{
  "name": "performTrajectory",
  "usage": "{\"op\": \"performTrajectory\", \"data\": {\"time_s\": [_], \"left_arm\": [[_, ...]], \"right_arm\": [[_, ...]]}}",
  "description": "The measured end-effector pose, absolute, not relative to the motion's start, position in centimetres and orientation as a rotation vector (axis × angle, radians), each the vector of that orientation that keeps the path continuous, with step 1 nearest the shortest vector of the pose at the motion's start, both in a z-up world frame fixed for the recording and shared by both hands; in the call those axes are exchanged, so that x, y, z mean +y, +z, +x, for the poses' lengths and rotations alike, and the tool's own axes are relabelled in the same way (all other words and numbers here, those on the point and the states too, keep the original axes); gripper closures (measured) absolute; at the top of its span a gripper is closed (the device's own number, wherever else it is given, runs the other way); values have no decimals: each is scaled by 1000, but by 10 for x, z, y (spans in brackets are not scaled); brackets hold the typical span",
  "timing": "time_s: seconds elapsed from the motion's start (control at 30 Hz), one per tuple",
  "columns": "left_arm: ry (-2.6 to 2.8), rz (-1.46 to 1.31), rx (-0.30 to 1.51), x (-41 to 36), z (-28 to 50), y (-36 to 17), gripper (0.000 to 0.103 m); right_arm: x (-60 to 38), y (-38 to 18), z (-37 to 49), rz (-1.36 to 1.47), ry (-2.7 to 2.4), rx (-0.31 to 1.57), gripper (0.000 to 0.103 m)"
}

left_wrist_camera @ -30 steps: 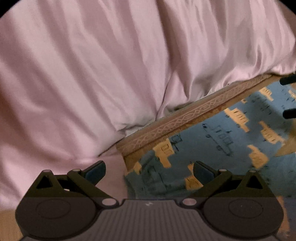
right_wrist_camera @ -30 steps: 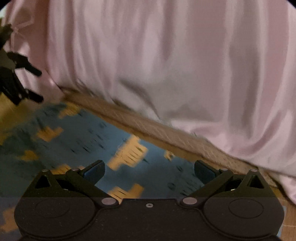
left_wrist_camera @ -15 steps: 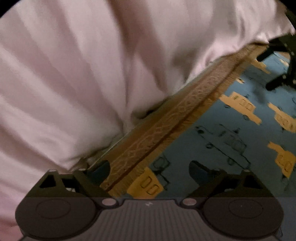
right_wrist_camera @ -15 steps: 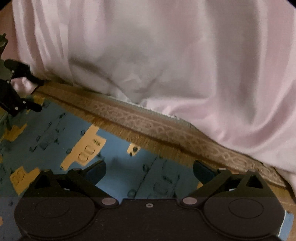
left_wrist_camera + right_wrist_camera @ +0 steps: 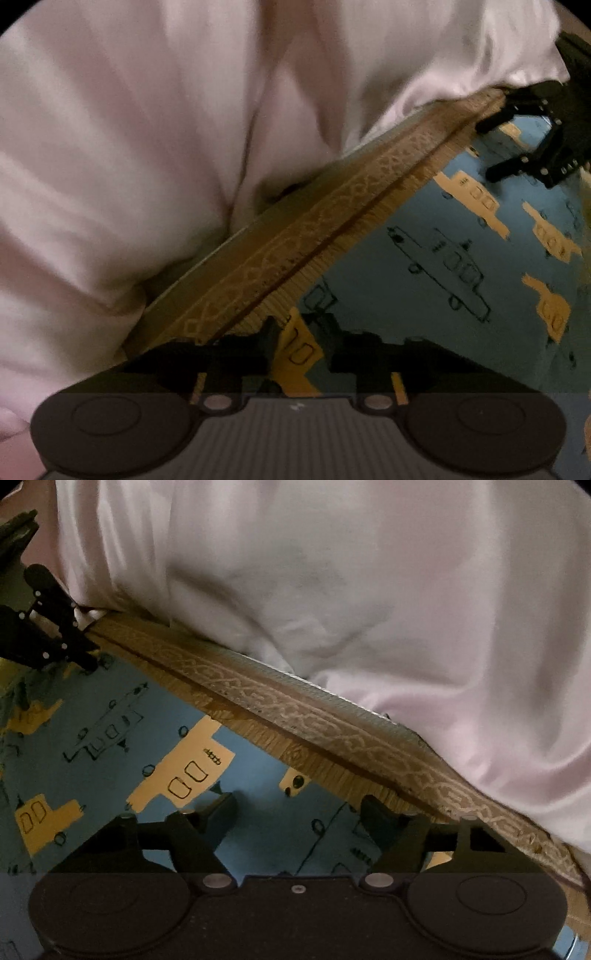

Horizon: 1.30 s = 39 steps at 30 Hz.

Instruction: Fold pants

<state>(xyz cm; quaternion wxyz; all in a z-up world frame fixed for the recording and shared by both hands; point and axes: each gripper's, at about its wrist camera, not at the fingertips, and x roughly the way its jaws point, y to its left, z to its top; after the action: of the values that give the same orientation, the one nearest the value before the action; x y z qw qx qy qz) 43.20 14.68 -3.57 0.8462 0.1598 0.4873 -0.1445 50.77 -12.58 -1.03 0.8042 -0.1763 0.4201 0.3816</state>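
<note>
The pants [image 5: 461, 258] are blue with yellow and outlined vehicle prints and a tan patterned band [image 5: 332, 206] along their far edge. They lie flat in front of both grippers, also in the right wrist view [image 5: 110, 746]. My left gripper [image 5: 301, 341] is low over the fabric with its fingers close together on a fold of the pants. My right gripper [image 5: 297, 812] is open just above the pants, and shows in the left wrist view [image 5: 532, 147] near the band's far end. The left gripper also shows at the left edge of the right wrist view [image 5: 55, 635].
A pale pink sheet [image 5: 147, 129] bulges beyond the tan band and fills the upper part of both views [image 5: 369, 572].
Both grippers moved down and closer to the pants near the tan band. The left gripper's fingers closed from wide open onto the fabric. The right gripper's fingers narrowed a little.
</note>
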Motion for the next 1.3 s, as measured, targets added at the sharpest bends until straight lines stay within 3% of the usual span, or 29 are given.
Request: {"op": "performTrajectory", "data": {"time_s": [0.03, 0.1, 0.13, 0.2, 0.23, 0.43, 0.7, 0.83, 1.17, 1.23, 1.27, 1.3], "left_arm": [[-306, 365, 1021, 144, 430, -36, 88], [-288, 424, 1010, 138, 426, -36, 96], [-277, 438, 1006, 136, 424, -36, 99], [-241, 450, 994, 134, 423, -36, 102], [-228, 445, 988, 133, 423, -36, 102], [-157, 419, 945, 133, 419, -33, 103], [33, 364, 805, 136, 417, -5, 103], [118, 398, 762, 139, 423, -6, 103], [102, 366, 859, 165, 445, -28, 100], [96, 360, 856, 166, 443, -27, 100], [91, 358, 858, 167, 444, -28, 100], [83, 356, 862, 166, 442, -27, 100]], "right_arm": [[-126, -10, 507, -369, 816, 901, 38], [-125, -8, 505, -364, 815, 896, 61], [-123, -7, 503, -359, 809, 896, 66], [-120, -5, 501, -363, 792, 897, 95], [-117, -5, 499, -377, 784, 895, 98], [-103, 3, 490, -464, 721, 811, 100], [-67, 26, 503, -503, 612, 542, 100], [-45, 4, 520, -516, 618, 603, 100], [-50, -13, 533, -467, 645, 631, 99], [-51, -12, 534, -451, 650, 635, 98], [-53, -11, 531, -447, 652, 637, 94], [-54, -10, 532, -437, 659, 644, 83]]}}
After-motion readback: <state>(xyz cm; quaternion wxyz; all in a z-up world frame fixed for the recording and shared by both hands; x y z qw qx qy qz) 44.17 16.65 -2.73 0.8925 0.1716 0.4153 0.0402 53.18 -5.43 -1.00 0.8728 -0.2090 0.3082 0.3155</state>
